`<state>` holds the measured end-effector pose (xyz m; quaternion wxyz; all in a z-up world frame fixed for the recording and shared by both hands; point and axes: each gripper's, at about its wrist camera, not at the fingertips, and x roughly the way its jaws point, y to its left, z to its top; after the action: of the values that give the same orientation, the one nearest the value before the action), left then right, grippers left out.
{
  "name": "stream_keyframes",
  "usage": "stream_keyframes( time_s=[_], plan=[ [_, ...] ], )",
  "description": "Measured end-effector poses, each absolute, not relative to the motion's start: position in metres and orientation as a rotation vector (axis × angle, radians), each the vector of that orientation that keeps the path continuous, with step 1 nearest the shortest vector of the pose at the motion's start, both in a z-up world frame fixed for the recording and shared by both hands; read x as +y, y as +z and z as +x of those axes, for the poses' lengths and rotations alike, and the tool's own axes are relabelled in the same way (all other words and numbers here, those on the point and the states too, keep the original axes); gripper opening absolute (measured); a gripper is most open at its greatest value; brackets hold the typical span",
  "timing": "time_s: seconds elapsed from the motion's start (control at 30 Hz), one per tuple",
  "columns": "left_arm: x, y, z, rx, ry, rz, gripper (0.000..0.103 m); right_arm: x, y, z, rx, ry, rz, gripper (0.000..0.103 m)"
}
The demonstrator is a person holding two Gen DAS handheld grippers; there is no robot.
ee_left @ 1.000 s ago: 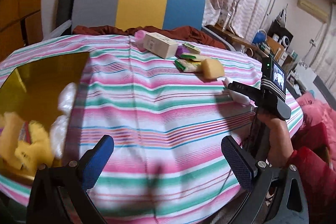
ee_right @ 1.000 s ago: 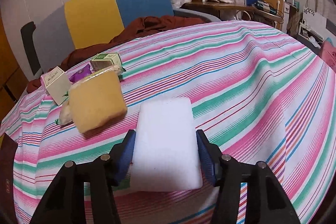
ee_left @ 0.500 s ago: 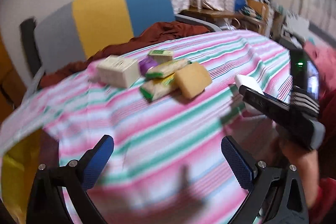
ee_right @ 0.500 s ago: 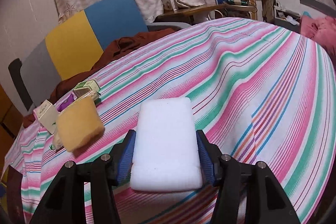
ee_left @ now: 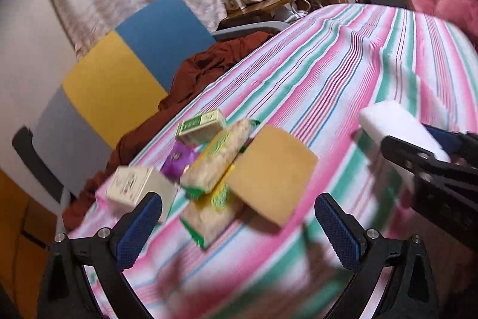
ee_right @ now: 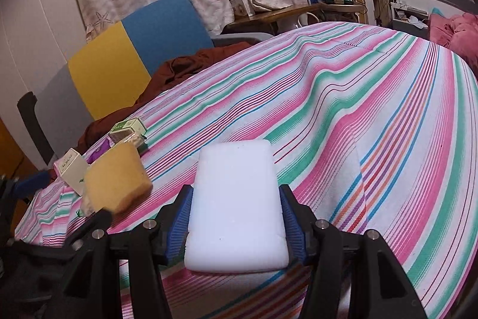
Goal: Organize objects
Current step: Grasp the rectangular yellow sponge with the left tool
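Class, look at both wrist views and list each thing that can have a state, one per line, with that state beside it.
Right claw: shut on the white sponge.
White sponge: clamped by both side edges.
Left claw: open, nothing between its pads.
Yellow sponge: loose on the cloth, ungripped.
Snack packets: piled together, one atop another.
Green box: closed.
White box: closed, lying beside the pile.

Sponge (ee_right: pixel 118 177) on the tablecloth (ee_right: pixel 373 115), small boxes (ee_right: pixel 127 129) behind it, foam block (ee_right: pixel 236 205) right of it, chair (ee_right: pixel 125 50) seemingly behind all.
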<state>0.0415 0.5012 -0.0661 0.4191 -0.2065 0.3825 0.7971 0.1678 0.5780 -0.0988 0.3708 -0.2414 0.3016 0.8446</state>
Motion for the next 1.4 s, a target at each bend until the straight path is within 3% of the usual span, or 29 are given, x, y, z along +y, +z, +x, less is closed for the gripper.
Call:
stream_keyframes(
  time_s=[0.13,0.23,0.3,0.37,0.43,0.73,1.07,1.4],
  plan=[
    [0.516,-0.076,0.036,1.001,1.976,-0.517,0.103,0.578,-0.099,0.168,0.772,2.165,-0.618,0.058],
    [0.519,-0.078,0.03,0.932,1.987,-0.534,0.103,0.578,-0.099,0.168,0.766,2.163,-0.621,0.058],
    [0.518,-0.077,0.029,0.863,1.973,-0.539,0.093,0.578,-0.098,0.168,0.761,2.161,-0.624,0.058],
    [0.519,-0.082,0.028,0.826,1.942,-0.577,0.068,0.578,-0.099,0.168,0.762,2.162,-0.624,0.058],
    [0.522,-0.087,0.028,0.836,1.934,-0.597,0.066,0.577,-0.099,0.168,0.761,2.161,-0.624,0.058],
    [0.497,-0.084,0.032,0.758,1.993,-0.563,0.06,0.577,-0.098,0.169,0.761,2.161,-0.624,0.058],
    [0.422,-0.076,0.048,0.579,2.16,-0.546,0.06,0.576,-0.098,0.167,0.734,2.151,-0.636,0.058],
    [0.386,-0.073,0.089,0.522,2.17,-0.493,0.06,0.563,-0.09,0.16,0.635,2.192,-0.637,0.057]
  ],
)
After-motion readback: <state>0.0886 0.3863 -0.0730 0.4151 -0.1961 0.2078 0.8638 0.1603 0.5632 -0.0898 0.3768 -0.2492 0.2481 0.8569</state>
